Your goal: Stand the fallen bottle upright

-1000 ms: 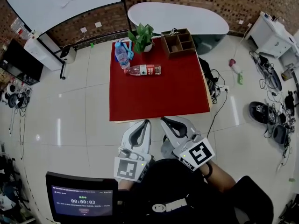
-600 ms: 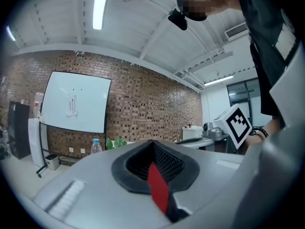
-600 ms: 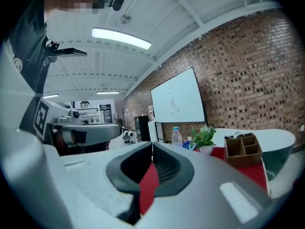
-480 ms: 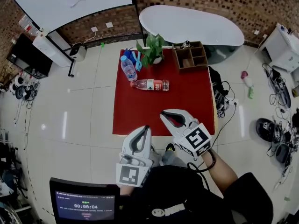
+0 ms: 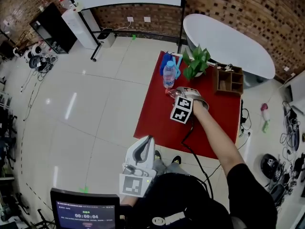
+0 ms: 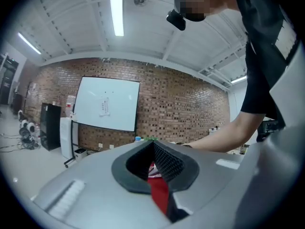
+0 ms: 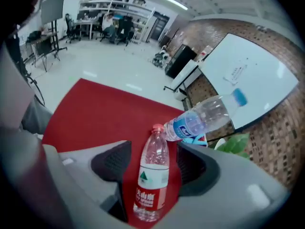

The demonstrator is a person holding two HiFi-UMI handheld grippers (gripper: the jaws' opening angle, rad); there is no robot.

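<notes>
Grasp step: the right hand-held gripper (image 7: 151, 170), jaws opening, straddles the fallen clear red-labelled plastic bottle (image 7: 153, 149) without contact; next, close and pivot it upright.

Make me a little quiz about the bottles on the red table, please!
1. True or false: the blue-label bottle stands upright.
2. What colour is the table cover? A green, B red, C yellow.
3. Which bottle lies between the jaws of the right gripper?
Key: 1 true. 2 B. 3 The red-label bottle; those jaws are opening and not gripping it.
</notes>
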